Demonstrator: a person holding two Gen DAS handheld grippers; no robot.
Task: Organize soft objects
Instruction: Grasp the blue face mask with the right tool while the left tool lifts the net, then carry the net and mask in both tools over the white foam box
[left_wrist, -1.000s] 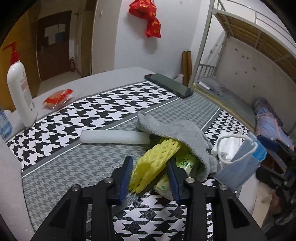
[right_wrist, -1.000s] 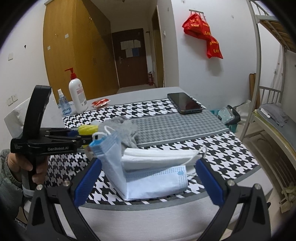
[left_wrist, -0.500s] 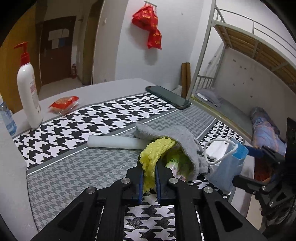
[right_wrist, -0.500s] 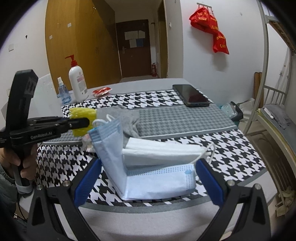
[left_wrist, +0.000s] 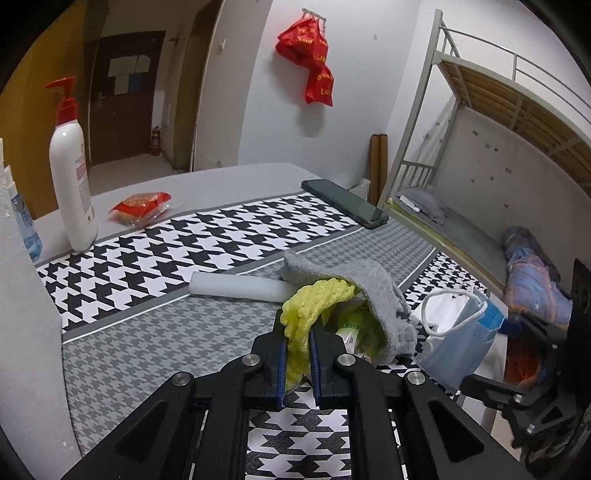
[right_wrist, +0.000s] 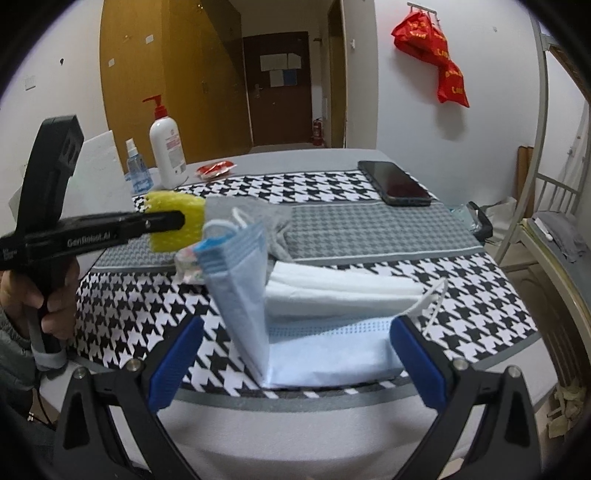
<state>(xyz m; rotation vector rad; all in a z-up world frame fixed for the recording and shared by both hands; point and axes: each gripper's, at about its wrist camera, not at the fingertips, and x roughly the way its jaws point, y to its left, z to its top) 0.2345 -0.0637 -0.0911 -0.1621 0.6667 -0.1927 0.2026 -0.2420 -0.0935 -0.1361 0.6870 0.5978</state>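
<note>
Left gripper (left_wrist: 297, 354) clamped tight, jaws nearly together on a yellow foam net (left_wrist: 314, 302), lifted clear of the worktop (left_wrist: 147, 347) in the right wrist view. Just past those jaws, a green-printed packet (left_wrist: 351, 328) under the edge of a grey cloth (left_wrist: 354, 280). To the left beyond the jaws, a white foam roll (left_wrist: 236, 286) lying flat, one end tucked against the cloth. Right of the jaws, a blue face mask (left_wrist: 458, 343) with its white ear loop standing up.

Right gripper (right_wrist: 295, 354) wide, jaws closing, the folded stack of blue face masks between them at the near edge of the worktop; blue pads (right_wrist: 177, 354) not touching it. One blue layer standing up near the left jaw, white masks (right_wrist: 340, 291) lying behind it. Left of these jaws, a hand (right_wrist: 48, 295) on the other gripper's handle.

Farther off, beyond both jaws: black phone (right_wrist: 395, 182) on the houndstooth cover, red snack packet (left_wrist: 142, 206), white pump bottle (left_wrist: 72, 173), small blue spray bottle (right_wrist: 138, 170). On the far wall, red bags (left_wrist: 312, 59); bunk bed (left_wrist: 480, 122) off to the right
</note>
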